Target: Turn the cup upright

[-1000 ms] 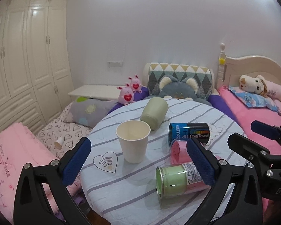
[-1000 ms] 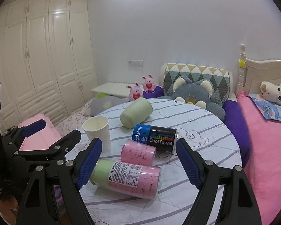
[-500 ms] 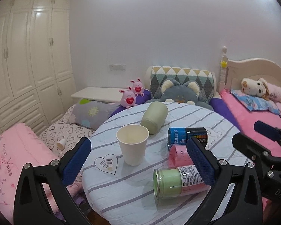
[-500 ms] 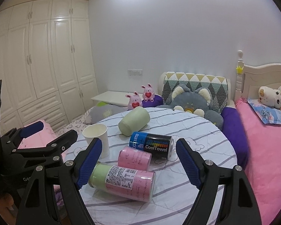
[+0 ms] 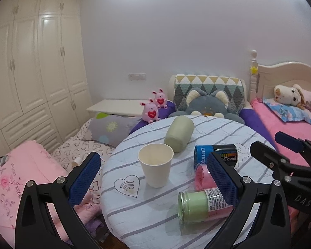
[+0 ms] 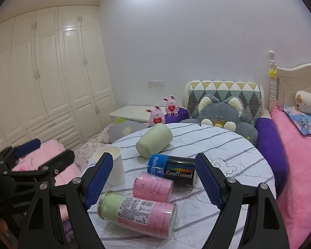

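Observation:
A white paper cup (image 5: 155,164) stands upright, mouth up, on the round striped table (image 5: 134,217); it also shows in the right wrist view (image 6: 112,167). A pale green cup (image 5: 179,133) lies on its side behind it, also in the right wrist view (image 6: 154,140). My left gripper (image 5: 153,180) is open and empty, held back from the white cup. My right gripper (image 6: 153,180) is open and empty, above the lying canisters.
A blue-black CoolTowel can (image 6: 172,169), a pink canister (image 6: 153,186) and a green-and-pink canister (image 6: 139,213) lie on the table's near right. Beds with pink covers (image 5: 14,178) and plush toys (image 5: 207,105) surround the table. White wardrobes (image 6: 41,78) stand at left.
Both grippers have drawn back and tilted up a little, so the table sits lower and smaller in view. The objects on the table have not moved.

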Demonstrator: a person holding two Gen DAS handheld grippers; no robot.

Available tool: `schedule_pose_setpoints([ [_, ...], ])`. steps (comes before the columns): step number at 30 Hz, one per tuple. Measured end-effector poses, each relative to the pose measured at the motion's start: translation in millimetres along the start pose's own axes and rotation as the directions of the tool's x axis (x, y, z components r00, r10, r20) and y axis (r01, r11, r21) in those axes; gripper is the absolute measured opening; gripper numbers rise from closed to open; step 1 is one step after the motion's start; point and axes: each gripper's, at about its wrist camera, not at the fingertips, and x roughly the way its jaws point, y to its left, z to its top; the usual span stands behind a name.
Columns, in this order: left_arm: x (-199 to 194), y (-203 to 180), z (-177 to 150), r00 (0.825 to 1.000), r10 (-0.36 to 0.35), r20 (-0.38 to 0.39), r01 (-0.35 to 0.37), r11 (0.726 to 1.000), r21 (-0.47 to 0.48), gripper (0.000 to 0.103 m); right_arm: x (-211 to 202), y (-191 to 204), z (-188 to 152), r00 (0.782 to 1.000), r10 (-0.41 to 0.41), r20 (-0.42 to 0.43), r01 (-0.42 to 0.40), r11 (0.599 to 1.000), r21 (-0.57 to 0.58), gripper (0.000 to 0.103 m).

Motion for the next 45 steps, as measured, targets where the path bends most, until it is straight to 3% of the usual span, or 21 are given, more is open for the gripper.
schedule_pose_setpoints([
  [45,23.2,-5.1,-8.7,0.995,-0.077,-0.057,0.077,0.997,0.003,0.103,-15.7,-0.5,-0.8,0.991,-0.129,-0.038,0.128,0.992,-0.020,0.083],
])
